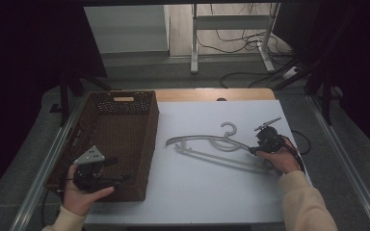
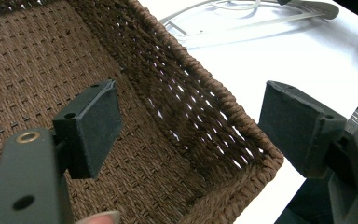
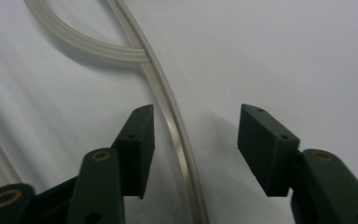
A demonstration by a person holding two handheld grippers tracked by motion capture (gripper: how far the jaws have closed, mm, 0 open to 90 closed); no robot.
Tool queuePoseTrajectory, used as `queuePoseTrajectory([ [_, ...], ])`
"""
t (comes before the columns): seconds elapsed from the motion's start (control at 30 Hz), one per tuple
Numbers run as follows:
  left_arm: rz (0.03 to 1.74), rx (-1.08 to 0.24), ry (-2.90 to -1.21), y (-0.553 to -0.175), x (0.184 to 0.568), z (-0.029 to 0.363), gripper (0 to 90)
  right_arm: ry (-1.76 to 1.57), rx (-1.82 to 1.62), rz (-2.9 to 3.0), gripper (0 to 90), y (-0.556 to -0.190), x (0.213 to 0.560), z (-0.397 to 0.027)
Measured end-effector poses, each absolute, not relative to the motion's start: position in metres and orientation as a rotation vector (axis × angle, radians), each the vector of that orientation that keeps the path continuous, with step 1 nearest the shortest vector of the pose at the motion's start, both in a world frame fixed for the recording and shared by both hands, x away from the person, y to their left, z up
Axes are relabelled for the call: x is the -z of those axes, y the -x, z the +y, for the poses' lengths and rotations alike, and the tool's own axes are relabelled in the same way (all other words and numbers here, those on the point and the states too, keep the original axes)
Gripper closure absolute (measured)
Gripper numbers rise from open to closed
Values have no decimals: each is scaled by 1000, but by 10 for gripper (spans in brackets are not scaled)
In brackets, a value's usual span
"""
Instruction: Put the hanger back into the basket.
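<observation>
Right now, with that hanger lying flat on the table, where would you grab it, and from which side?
Grip the hanger on its thin shoulder arm, coming down from above. It lies flat on the white table, so only a top approach lets the jaws straddle it. The arm is narrow and fits between the pads. The right gripper is placed so, jaws open, arm between them, not yet pinched.

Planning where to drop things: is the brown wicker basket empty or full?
Empty: the brown wicker basket shows bare woven floor and walls.
</observation>
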State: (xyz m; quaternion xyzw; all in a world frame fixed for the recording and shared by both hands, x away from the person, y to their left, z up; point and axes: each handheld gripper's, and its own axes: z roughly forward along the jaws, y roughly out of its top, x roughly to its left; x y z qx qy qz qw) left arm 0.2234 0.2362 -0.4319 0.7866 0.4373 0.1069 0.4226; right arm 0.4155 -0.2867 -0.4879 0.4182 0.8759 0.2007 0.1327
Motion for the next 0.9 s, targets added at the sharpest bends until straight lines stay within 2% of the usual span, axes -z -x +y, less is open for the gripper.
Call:
queuePoseTrajectory([
  [0.3, 1095, -274, -1969, -223, 431, 236, 206, -1216, -530, 2597, 611, -419, 494, -286],
  [0.4, 1095, -277, -1969, -223, 430, 236, 207, -1212, -552, 2630, 699, -420, 494, -287],
  [0.43, 1094, -277, -1969, -223, 430, 235, 206, -1195, -560, 2643, 756, -420, 495, -286],
  [0.7, 1097, -276, -1966, -222, 430, 237, 207, -1008, -550, 2692, 821, -417, 495, -285],
  [0.9, 1090, -273, -1953, -221, 428, 237, 208, -964, -570, 2672, 826, -415, 493, -291],
])
